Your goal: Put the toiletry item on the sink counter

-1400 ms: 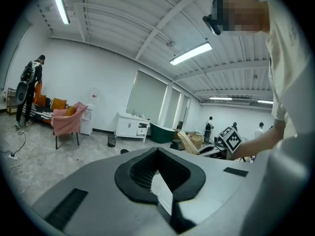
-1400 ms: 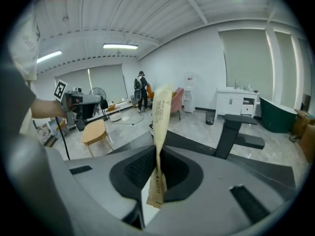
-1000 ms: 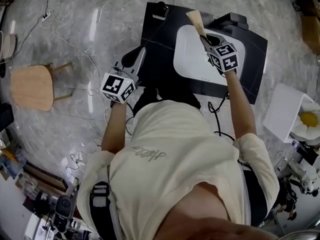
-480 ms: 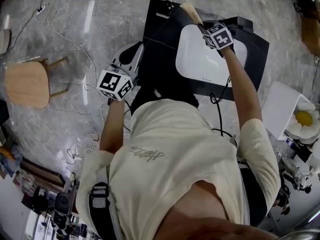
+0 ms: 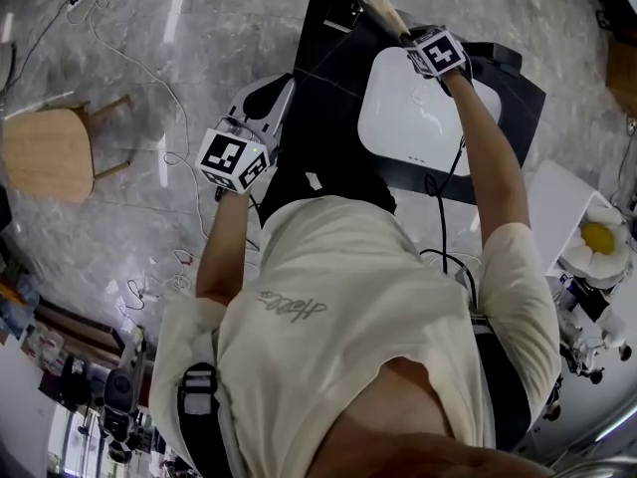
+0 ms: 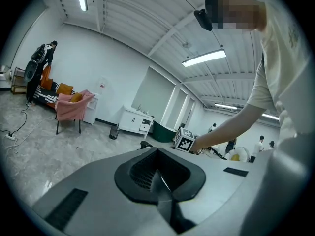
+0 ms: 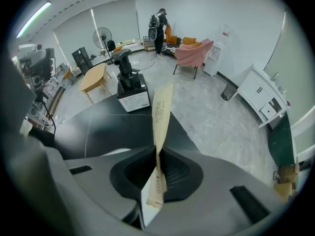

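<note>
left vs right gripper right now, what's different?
Right gripper is shut on a tan packet; left gripper is shut with nothing between its jaws. Right gripper is above the black counter by the white sink; left gripper is beside the counter's left edge. Both carry marker cubes.

The grey right gripper (image 5: 406, 36) is pointed down on an outstretched arm (image 5: 488, 167), clamped on a thin beige packet (image 7: 161, 112); the grey left gripper (image 5: 284, 93) is held with its jaws pressed together.

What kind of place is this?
Probably an open studio or lab, not a bathroom: a freestanding black counter with a white basin, a pink armchair and a pedestal fan nearby.
</note>
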### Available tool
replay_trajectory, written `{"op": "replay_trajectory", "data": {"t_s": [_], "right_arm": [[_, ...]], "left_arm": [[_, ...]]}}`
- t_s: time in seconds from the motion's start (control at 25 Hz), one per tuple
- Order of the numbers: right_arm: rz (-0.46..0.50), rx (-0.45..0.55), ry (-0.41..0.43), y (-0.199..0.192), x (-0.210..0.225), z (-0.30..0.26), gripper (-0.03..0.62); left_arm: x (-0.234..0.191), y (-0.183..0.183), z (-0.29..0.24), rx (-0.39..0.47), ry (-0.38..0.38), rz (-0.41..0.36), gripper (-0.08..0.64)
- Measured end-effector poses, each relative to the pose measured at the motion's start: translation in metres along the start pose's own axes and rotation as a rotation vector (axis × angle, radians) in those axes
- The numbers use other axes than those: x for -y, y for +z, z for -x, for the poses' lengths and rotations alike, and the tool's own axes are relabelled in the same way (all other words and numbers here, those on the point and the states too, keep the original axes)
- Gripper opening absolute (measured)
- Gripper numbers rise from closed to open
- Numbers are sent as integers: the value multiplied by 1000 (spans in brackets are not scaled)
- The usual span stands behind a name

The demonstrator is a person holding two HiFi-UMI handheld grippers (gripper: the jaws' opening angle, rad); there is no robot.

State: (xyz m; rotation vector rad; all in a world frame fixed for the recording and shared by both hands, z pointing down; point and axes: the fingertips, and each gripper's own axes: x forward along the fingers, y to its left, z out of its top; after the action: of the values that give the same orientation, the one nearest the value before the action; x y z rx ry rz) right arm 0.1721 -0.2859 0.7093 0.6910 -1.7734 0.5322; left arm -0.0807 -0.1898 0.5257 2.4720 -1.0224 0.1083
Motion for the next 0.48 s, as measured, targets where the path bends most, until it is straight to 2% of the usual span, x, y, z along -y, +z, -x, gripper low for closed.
{"op": "replay_trajectory", "data": {"t_s": [0.24, 0.48], "right_arm": [[8, -58, 9, 11, -2, -21, 25], [34, -100, 27, 22, -2, -37, 25]], "left_arm": [[-15, -14, 0, -20, -2, 41, 2], [-28, -13, -6, -22, 0, 47, 2]]}}
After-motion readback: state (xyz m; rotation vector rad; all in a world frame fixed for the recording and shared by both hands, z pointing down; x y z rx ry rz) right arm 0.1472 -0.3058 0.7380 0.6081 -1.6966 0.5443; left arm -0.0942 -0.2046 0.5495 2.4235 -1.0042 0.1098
